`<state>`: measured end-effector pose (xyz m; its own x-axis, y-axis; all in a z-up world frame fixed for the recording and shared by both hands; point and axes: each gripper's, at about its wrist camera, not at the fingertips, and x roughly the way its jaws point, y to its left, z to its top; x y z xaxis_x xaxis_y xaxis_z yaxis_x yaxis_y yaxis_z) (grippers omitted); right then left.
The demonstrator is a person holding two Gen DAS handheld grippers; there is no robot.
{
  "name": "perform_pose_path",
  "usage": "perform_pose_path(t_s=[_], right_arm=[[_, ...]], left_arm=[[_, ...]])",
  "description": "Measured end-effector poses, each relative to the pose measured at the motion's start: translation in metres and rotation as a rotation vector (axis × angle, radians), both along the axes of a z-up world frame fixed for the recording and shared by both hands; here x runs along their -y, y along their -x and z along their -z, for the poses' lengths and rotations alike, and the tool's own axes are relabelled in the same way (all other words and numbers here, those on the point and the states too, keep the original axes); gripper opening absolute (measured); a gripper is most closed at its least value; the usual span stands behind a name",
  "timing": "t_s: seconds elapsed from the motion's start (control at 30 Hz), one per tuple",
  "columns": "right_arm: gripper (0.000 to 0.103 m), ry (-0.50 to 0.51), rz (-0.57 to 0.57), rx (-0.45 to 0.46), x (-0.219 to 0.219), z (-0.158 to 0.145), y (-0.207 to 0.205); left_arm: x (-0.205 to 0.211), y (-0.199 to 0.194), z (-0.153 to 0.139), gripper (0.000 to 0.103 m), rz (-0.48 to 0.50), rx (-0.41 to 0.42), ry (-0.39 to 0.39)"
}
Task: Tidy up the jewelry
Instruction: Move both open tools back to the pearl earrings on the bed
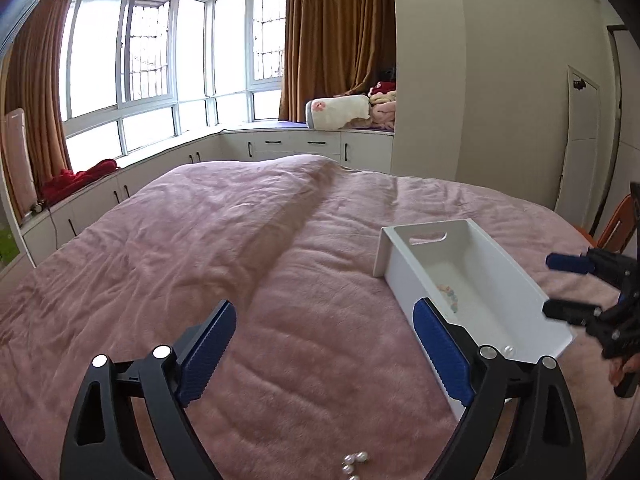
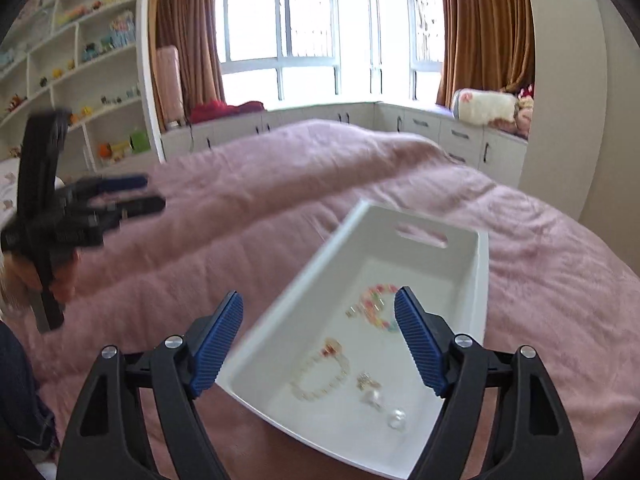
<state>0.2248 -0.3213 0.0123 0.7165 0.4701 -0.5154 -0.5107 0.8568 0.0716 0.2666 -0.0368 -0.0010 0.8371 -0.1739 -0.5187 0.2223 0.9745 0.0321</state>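
Observation:
A white bin point(image 1: 516, 280) point(image 2: 344, 232) with a handle slot lies on the pink bedspread. It holds a coloured bead bracelet point(image 2: 374, 306) point(image 1: 448, 294), a pale bead bracelet point(image 2: 320, 376) and pearl earrings point(image 2: 384, 404). A small pearl piece point(image 1: 354, 460) lies on the bedspread just below my left gripper point(image 1: 324, 320), which is open and empty, left of the bin. My right gripper point(image 2: 318, 306) is open and empty above the bin's near end. Each gripper shows in the other's view, the right one point(image 1: 560, 286) and the left one point(image 2: 154, 192).
The pink bedspread point(image 1: 240, 264) covers the whole bed. White window-seat cabinets point(image 1: 304, 146) with cushions and red cloth run behind it. A shelf unit with toys point(image 2: 80, 60) stands at left in the right wrist view. An orange chair point(image 1: 616, 228) is at the bed's right edge.

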Motion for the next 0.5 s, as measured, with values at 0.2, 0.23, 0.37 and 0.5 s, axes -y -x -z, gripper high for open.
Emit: perform_pose_path(t_s=[0.2,0.23,0.37,0.5], right_arm=[[0.078,0.001,-0.117,0.018,-0.052,-0.018,0.009],[0.078,0.007,-0.135,0.014,-0.06,-0.018,0.01],[0.078,0.015,-0.205,-0.045,-0.093,-0.006,0.011],[0.078,0.02,-0.251,-0.124,-0.123,0.013,0.015]], left_arm=[[-0.018,0.054,0.02,0.092,0.023,-0.005,-0.09],[-0.017,0.063,0.027,0.092,0.049,-0.009,-0.113],[-0.008,0.085,0.054,0.089,0.131,-0.043,-0.153],[-0.005,0.091,0.081,0.087,0.189,-0.084,-0.134]])
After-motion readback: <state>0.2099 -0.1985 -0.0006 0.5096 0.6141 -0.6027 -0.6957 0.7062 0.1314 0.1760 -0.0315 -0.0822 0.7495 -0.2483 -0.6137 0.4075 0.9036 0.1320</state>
